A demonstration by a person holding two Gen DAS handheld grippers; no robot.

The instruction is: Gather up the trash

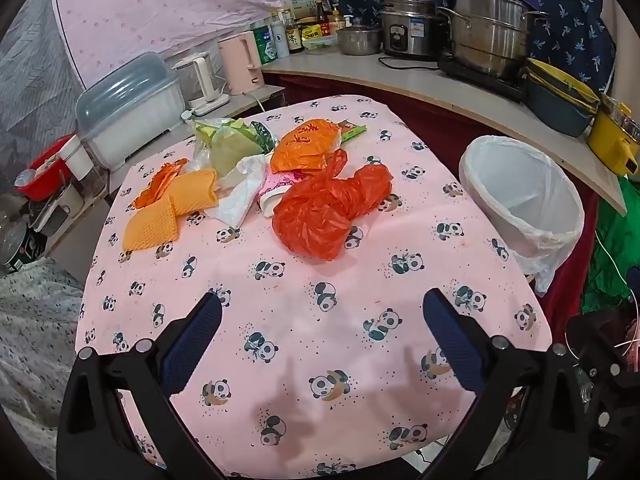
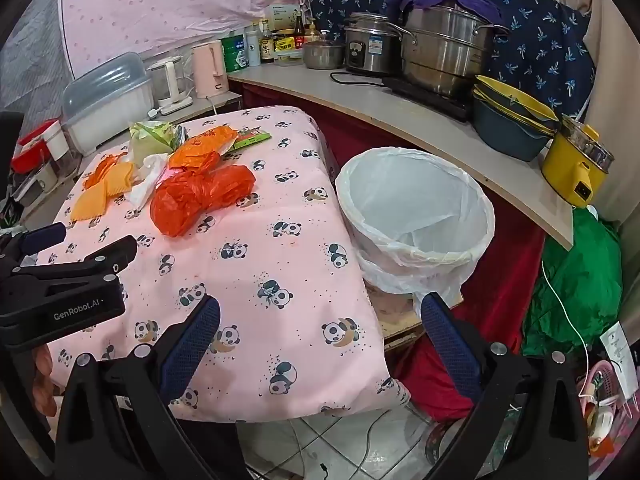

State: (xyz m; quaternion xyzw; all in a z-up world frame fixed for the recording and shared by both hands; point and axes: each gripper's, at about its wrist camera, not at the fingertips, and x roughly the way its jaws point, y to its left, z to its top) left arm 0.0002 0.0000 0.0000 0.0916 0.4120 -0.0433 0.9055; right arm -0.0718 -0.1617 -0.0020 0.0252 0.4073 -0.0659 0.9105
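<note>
1. The left gripper (image 1: 322,312) hovered over the near part of the bench (image 1: 304,344), its jaws wide and holding nothing.
2. The right gripper (image 2: 320,314) hung over the bench's near right corner, jaws likewise wide and holding nothing; the left gripper showed at that view's left edge.
3. The trash lay in a loose heap on the far half of the bench, well apart from both grippers.
4. A crumpled red bag (image 1: 328,210) sat nearest, touching an orange bag (image 1: 306,146) behind it.
5. Two orange mesh sleeves (image 1: 168,208) lay at the heap's left, with white tissue (image 1: 240,196) between them and the red bag.
6. A pale green bag (image 1: 232,144) sat at the far left of the heap, and a green wrapper (image 1: 352,132) at the far right.
7. A bin (image 1: 520,196) lined with white plastic stood just beside the bench's right edge, its mouth open.
8. Pots (image 1: 488,36) stood on a counter behind the bin.
</note>
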